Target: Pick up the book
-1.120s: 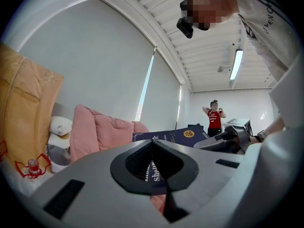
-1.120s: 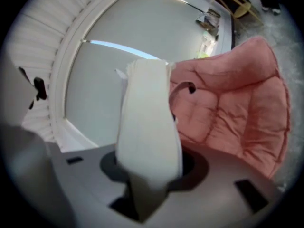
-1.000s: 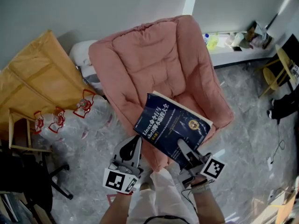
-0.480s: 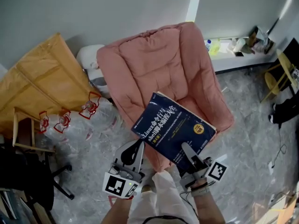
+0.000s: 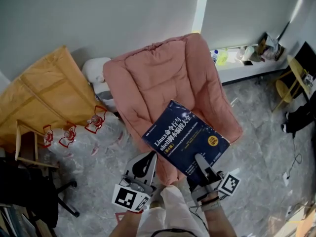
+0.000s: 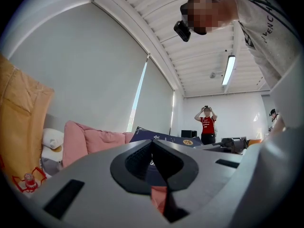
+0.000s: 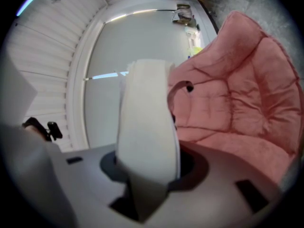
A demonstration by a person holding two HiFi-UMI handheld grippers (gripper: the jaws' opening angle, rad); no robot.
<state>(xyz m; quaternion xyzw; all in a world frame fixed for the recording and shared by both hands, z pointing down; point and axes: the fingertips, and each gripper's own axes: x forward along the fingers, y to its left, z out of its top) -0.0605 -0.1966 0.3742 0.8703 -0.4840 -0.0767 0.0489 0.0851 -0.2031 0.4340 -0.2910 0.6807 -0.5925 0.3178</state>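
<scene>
book: dark blue cover, white and yellow print, yellow round badge; lower centre of the head view [image 5: 185, 139], held in the air, tilted, in front of the pink chair's front edge; low near corner in the right tool, far corner pointing to the upper part of the frame
book, right tool's view: pale page edges fill the centre of the frame [image 7: 145, 122], running up from between the jaws
book, left tool's view: a thin dark slab just past the jaw tips [image 6: 161, 137]
right tool: lower right of centre in the head view [image 5: 201, 163]; clenched on the book's near corner, one finger lying on the cover; own view [image 7: 147, 170] shows the jaws pressed on both sides of the pages
left tool: lower left of centre in the head view [image 5: 146, 163], just beside the book's lower left edge; contact not clear; own view [image 6: 154, 163] shows the jaws closed together, nothing between them
marker cubes: one on each tool, bottom of the head view, left [image 5: 127, 197], right [image 5: 229, 182]
pink chair: padded, quilted, centre of the head view [image 5: 163, 83]; right side of the right tool's view [image 7: 237, 103]
floor: grey marbled [image 5: 261, 132]
yellow sack: left of the chair [image 5: 44, 98]
clear bags with red print: on the floor, lower left [image 5: 74, 132]
ledge: upper right, bottle and small clutter on it [image 5: 247, 60]
person in red top: far back in the left tool's view [image 6: 205, 125], hands up at the head
</scene>
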